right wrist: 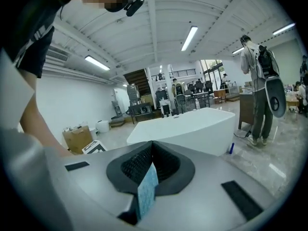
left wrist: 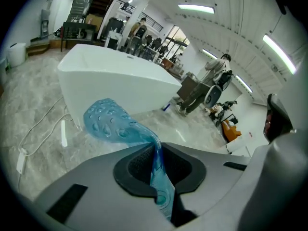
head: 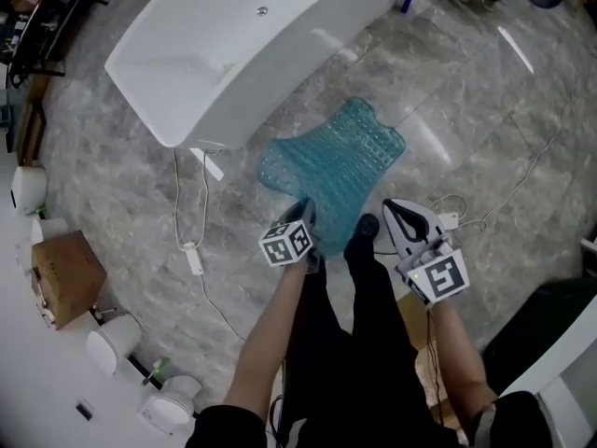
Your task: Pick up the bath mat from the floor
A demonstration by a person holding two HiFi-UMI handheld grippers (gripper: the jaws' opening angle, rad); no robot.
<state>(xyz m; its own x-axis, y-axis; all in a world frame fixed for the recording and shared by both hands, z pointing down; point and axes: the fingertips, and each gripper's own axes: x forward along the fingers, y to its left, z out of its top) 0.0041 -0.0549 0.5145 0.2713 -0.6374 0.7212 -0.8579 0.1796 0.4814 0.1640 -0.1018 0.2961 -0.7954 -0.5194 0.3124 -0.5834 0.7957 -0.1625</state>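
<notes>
**Bath mat (head: 336,161) pinched at its near edge by both tools**

Left: my left tool (head: 305,213) is clenched on the mat. In the left gripper view, the blue sheet (left wrist: 108,121) comes up out of the closed jaws of the tool (left wrist: 155,150). It creases into a narrow fold there and then flops over in a broad bubbled lobe. A white bathtub (head: 233,45) stands beyond it, and a white cable (head: 191,250) trails on the floor (head: 112,175) further left.

Middle: from the head view, the mat spreads away from my tools towards the bathtub, with one end wider than the other. I cannot tell from above whether the far end has cleared the floor.

Right: my right tool (head: 394,207) is also clamped on the mat. In the right gripper view, a thin blue strip (right wrist: 147,189) stands edge-on between the pads of the tool (right wrist: 152,160).

Handling, as I judge it:
- It looks soft, limp and light, and it sags from wherever it is pinched.
- The surface looks like smooth plastic or rubber with raised bumps, so it is likely slippery.
- The best hold is at two spread points on one edge, set well in from the rim so the sheet cannot slide out.
- Both grips look shallow, the right one more so.
</notes>
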